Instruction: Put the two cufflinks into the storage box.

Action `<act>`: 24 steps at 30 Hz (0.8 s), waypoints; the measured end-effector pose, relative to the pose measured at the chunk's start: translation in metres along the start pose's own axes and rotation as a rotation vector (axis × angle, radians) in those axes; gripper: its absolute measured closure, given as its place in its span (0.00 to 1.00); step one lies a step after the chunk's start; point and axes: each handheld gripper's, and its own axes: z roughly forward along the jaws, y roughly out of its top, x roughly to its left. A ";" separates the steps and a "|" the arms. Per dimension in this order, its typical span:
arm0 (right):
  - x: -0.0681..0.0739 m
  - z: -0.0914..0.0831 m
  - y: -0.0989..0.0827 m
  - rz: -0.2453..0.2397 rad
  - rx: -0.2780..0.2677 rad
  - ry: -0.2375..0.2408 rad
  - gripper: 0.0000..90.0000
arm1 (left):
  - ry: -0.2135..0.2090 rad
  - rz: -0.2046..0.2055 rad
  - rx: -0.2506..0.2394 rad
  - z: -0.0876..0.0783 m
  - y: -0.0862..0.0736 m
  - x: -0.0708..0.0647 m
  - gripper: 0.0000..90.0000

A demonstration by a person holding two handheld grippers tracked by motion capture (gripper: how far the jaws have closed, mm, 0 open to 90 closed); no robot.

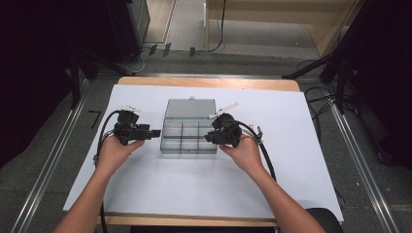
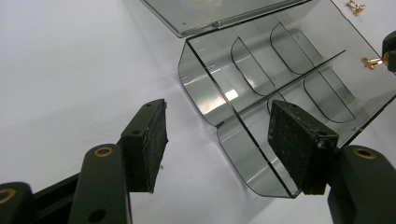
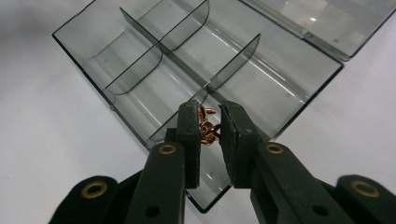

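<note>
On the white table (image 1: 145, 194), at the left, the left hand (image 1: 111, 153) holds the left gripper (image 1: 154, 132) just beside the left end of the box (image 1: 189, 138), its tips pointing toward it. In the left gripper view its jaws stand wide apart and released, with nothing between the pads (image 2: 156, 140); one pad hangs over bare table, the other over the box's near corner.

The box is a clear, smoky plastic tray at the table's middle, with one long divider down its length and short curved cross walls cutting it into compartments (image 2: 289, 70). Its lid (image 1: 190, 108) lies open flat behind it, joined along the far edge. The compartments look bare apart from what the right gripper carries.

At the right end of the box, the right hand (image 1: 245, 153) holds the right gripper (image 3: 210, 128) over the box's edge. Its jaws are nearly closed, grasping a small gold clip (image 3: 208, 128) between the pads, above an end compartment by the box's corner. The same clip shows at the edge of the left gripper view (image 2: 373, 61).

Farther right, another gold piece (image 2: 356, 6) lies on the table beyond the box. A pale slim object (image 1: 224, 109) lies by the lid's right corner; what it is cannot be told.
</note>
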 end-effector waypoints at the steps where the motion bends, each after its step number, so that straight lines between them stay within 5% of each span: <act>1: 0.001 0.002 0.000 -0.005 0.002 -0.002 0.89 | 0.000 0.001 0.001 0.000 0.000 0.000 0.43; 24: 0.008 0.030 -0.001 -0.024 0.091 -0.006 0.88 | 0.005 -0.004 0.005 0.000 -0.001 0.003 0.43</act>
